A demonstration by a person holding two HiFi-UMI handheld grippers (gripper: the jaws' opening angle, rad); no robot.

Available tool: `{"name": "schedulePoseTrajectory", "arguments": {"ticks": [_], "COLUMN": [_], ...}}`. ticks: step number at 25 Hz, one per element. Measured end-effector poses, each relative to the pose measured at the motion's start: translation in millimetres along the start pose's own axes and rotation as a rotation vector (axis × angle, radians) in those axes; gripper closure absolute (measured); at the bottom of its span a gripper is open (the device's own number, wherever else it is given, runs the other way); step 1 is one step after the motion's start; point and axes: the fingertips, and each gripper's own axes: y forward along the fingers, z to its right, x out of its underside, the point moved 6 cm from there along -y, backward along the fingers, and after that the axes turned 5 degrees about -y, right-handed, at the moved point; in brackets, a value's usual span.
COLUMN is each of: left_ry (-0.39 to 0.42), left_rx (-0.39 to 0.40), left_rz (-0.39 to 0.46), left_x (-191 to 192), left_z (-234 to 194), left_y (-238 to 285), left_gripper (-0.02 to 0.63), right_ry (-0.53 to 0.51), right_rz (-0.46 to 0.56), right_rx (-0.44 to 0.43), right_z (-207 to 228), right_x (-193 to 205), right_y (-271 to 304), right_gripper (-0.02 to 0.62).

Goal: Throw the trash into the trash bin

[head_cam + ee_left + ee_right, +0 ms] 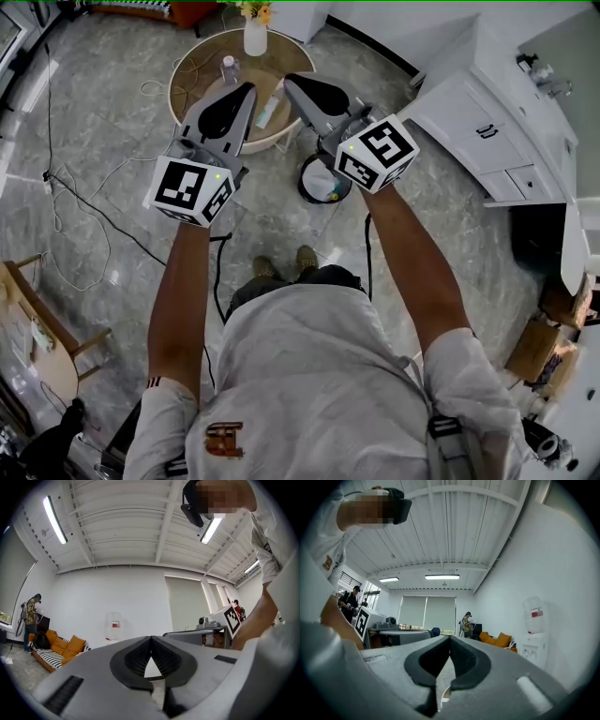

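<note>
Now the left tool (247,90) and the right tool (292,82) are both held up level, and each has its jaws closed together with nothing between them. The black trash bin (304,183) stands on the floor just beside the round surface (281,52), below the right tool. A small bottle (228,67) stands on that surface near a white vase (255,37).

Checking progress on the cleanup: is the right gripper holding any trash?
No, the right gripper has its jaws closed tip to tip with nothing between them.
</note>
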Motion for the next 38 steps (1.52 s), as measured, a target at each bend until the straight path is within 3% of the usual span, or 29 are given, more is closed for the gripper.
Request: {"name": "schedulePoseTrajectory", "arguments": {"ticks": [9,19,30,38], "left_ry": [0.012,0.001,0.009,-0.01], "left_rx": [0.034,0.021,-0.04,-0.09], "left_rz": [-0.02,-0.061,-0.122,-0.178], "left_x": [16,53,122,183], "left_z": [-28,-53,-90,-129], "left_y": [-7,12,73,120], "left_gripper": [0.606,0.606,0.606,0.606], "right_ry": [-0.059,-0.074,-0.218,-0.306], "right_rz": [-0.069,-0.153,-0.304,-0.409], "right_rx": [0.026,-0.021,-0.16,-0.312], "right_z": [6,30,101,151], "right_x": [13,57,142,210], "right_y": [18,32,56,88], "right_gripper": [0.594,0.594,0.594,0.594]}}
